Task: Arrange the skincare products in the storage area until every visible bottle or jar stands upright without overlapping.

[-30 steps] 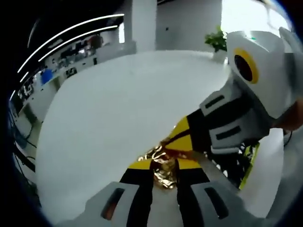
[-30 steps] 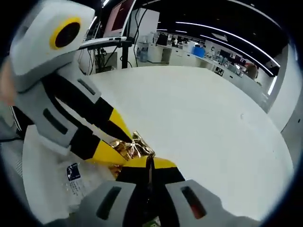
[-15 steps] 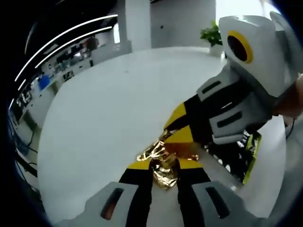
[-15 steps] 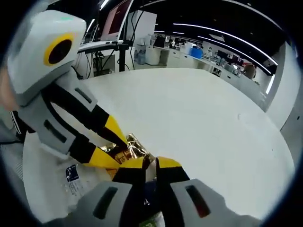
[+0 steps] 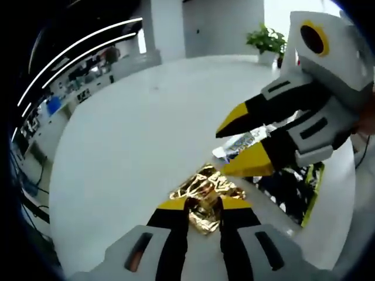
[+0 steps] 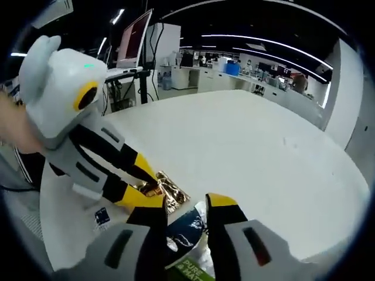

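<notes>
Two sachets in your tongs, no bottle or jar standing yet.

In the left gripper view, your left gripper is clamped on a crinkled gold foil sachet at 6 o'clock, low on the white table. Your right gripper comes in from 2 o'clock with its jaws apart. In the right gripper view, your right gripper at 6 o'clock has its jaws parted around a dark printed sachet; whether they actually press on it I cannot tell. The foil looks light, soft and slippery, likely to crumple, so take it by a sealed edge. The table lies open from 12 to 3 o'clock, and the edge is far off.
</notes>
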`<action>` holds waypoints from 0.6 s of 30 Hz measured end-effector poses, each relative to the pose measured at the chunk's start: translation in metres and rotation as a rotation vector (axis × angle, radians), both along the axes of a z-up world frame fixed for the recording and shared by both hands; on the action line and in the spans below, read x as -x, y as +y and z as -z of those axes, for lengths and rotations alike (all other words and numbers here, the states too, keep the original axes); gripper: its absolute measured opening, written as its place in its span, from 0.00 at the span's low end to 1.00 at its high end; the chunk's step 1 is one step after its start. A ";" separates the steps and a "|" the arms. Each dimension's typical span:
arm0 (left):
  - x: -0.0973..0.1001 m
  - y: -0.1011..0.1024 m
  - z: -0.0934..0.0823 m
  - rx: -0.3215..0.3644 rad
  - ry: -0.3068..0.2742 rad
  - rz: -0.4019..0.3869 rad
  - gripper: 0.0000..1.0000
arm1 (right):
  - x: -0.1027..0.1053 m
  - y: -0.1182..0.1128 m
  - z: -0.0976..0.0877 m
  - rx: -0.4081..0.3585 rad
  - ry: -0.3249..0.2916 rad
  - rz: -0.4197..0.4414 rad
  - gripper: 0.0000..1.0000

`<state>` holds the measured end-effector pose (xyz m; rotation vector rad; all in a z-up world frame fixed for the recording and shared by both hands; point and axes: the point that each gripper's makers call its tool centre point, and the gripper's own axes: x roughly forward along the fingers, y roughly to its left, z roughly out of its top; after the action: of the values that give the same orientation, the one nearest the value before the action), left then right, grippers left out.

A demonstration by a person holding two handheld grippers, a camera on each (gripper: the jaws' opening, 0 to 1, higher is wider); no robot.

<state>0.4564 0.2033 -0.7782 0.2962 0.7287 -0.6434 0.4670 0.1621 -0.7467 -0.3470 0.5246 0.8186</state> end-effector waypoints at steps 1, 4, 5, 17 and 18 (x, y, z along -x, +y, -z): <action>0.000 0.000 0.000 -0.005 -0.002 0.002 0.16 | 0.003 -0.001 -0.001 -0.003 0.002 0.000 0.28; 0.000 -0.001 -0.001 -0.015 -0.004 0.009 0.16 | 0.011 -0.004 -0.002 -0.019 0.013 -0.003 0.30; 0.000 -0.001 -0.001 -0.018 -0.004 0.012 0.16 | 0.014 -0.005 -0.002 -0.022 0.016 -0.001 0.31; 0.000 0.002 -0.015 -0.004 -0.024 -0.009 0.16 | 0.044 -0.014 -0.008 -0.056 0.039 -0.003 0.40; 0.001 0.002 -0.016 -0.001 -0.025 -0.010 0.17 | 0.048 -0.016 -0.008 -0.058 0.045 -0.002 0.41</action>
<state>0.4555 0.2057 -0.7618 0.3008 0.7067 -0.6289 0.4193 0.1461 -0.7391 -0.2768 0.5412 0.8435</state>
